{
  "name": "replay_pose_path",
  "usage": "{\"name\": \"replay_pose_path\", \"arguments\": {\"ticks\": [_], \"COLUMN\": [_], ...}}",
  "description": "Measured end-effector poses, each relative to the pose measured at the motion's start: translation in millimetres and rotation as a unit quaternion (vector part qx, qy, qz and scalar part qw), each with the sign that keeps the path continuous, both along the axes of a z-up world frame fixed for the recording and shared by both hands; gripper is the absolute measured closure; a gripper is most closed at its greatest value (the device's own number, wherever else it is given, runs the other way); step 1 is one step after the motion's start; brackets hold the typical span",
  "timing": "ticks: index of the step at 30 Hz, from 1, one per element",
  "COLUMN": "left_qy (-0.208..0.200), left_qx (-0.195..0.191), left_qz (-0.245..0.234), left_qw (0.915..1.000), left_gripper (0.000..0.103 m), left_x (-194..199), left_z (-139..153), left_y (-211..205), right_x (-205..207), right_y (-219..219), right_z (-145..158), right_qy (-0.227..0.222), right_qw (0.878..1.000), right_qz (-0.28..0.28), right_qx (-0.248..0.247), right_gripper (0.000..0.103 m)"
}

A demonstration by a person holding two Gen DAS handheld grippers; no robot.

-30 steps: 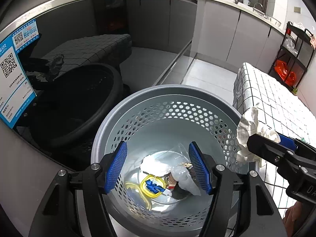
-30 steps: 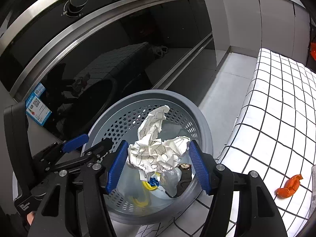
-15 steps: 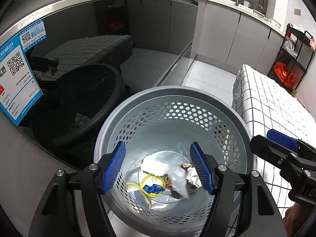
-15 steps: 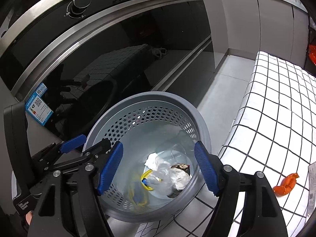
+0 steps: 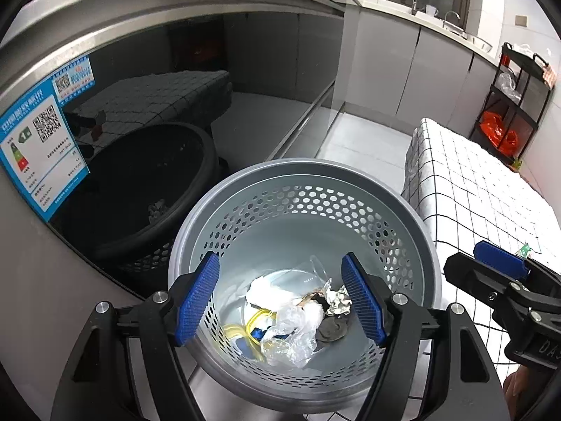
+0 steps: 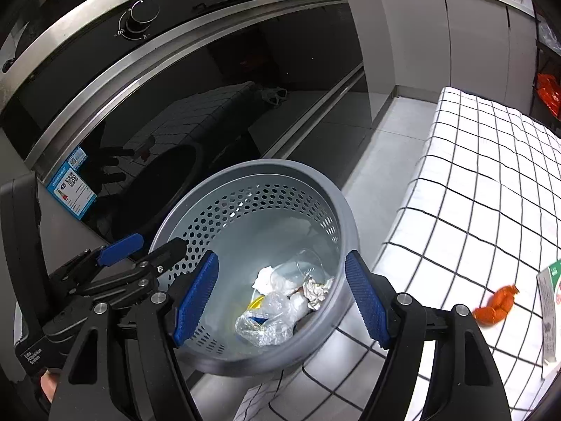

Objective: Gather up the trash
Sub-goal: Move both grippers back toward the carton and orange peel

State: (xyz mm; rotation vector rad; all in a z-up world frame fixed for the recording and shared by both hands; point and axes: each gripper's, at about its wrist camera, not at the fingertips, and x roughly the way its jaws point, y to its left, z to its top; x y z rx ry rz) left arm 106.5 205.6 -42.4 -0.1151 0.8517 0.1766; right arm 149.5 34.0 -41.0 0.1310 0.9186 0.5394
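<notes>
Both tongs, left (image 5: pixel 280 300) and right (image 6: pixel 282 298), gape empty above the bin (image 6: pixel 347 210); the crumpled paper (image 6: pixel 317 291) has dropped in, leaving the orange wrapper (image 6: pixel 496 305) near the worktop's edge.

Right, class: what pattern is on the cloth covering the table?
White tablecloth with a black grid of squares, clearest in the right wrist view.

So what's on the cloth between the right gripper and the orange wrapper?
Nothing: in the right wrist view, only bare checked tablecloth separates the right gripper from the orange wrapper.

Bright, sharp – fisheye-warped edges (dark corners), glossy reflections
</notes>
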Motion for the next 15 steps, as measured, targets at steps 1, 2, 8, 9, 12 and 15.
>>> {"name": "replay_pose_path", "arguments": {"ticks": [1,2,8,9,12,15], "left_qy": [-0.002,-0.004,-0.017,-0.018,-0.021,-0.027], "left_qx": [0.001,0.001,0.005,0.004,-0.002,-0.003], "left_qz": [-0.003,-0.005,-0.021,-0.023,-0.032,-0.043], "left_qw": [1.0000,1.0000,0.9996,0.9996,0.9992,0.9987], "left_gripper": [0.031,0.030,0.027,0.027,0.025,0.024], "left_x": [-1.8,-3.8,-13.5,-14.6,-20.2,-26.5], "left_z": [1.8,3.3,12.3,13.5,17.1,19.9], "left_y": [-2.5,-4.5,-19.9,-22.3,-31.0,-41.9], "right_x": [-2.7,-5.1,-25.7,-30.2,-41.7,-54.8], "right_y": [-2.7,-4.7,-23.8,-28.2,-44.5,-65.2], "right_z": [1.1,2.2,10.0,11.1,12.9,14.8], "right_qy": [-0.002,-0.004,-0.022,-0.024,-0.028,-0.031], "right_qw": [1.000,1.000,0.999,0.999,0.998,0.997], "right_qz": [-0.003,-0.006,-0.027,-0.032,-0.047,-0.070], "right_qx": [0.000,0.000,-0.005,-0.006,-0.007,-0.006], "right_gripper": [0.031,0.031,0.031,0.031,0.031,0.031]}}
